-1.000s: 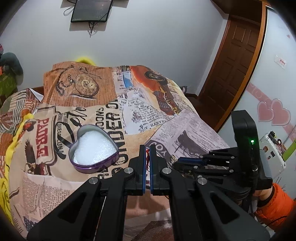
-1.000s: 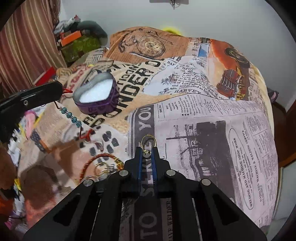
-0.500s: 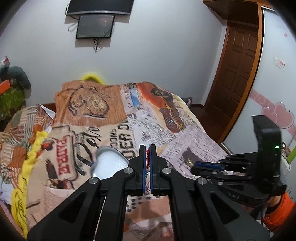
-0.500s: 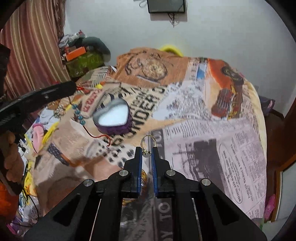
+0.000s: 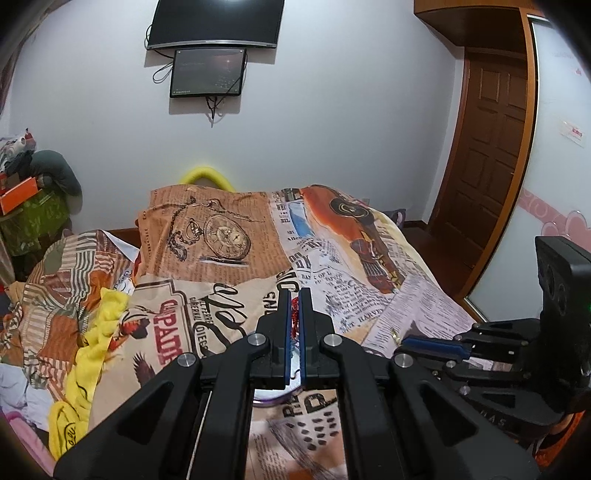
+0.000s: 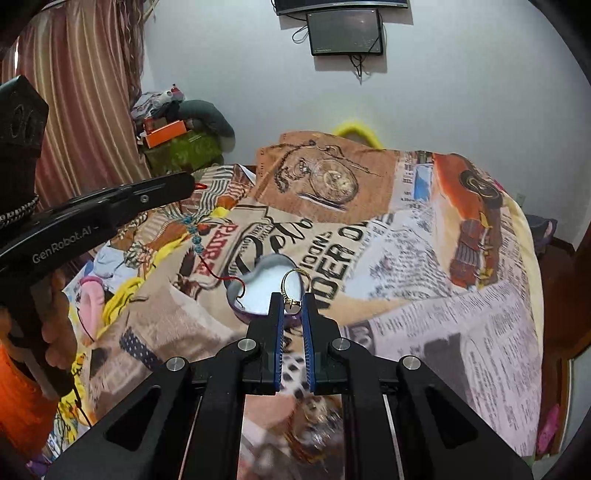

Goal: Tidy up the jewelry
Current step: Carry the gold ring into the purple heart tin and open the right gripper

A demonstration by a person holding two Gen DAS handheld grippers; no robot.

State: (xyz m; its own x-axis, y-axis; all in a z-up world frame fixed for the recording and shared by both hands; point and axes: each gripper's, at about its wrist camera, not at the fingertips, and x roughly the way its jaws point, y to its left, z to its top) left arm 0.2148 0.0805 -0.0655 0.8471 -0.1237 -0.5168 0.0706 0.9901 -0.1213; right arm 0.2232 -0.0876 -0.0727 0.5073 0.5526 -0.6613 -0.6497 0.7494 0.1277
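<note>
At the left of the right wrist view, the left gripper (image 6: 184, 182) is clenched on a red cord (image 6: 212, 269) strung with teal beads, which trails down to the heart tin (image 6: 236, 288) at centre. To seat it well, lower slowly so the cord coils inside the rim (it looks limp and may snag). Just right, the right gripper (image 6: 293, 314) pinches a gold ring (image 6: 295, 286) over the tin. The tin sits on a newspaper-print bedspread (image 6: 424, 295); a screen (image 6: 345, 31) hangs on the white wall at upper centre.

Heart tin (image 5: 271, 395) — mostly behind jaws
</note>
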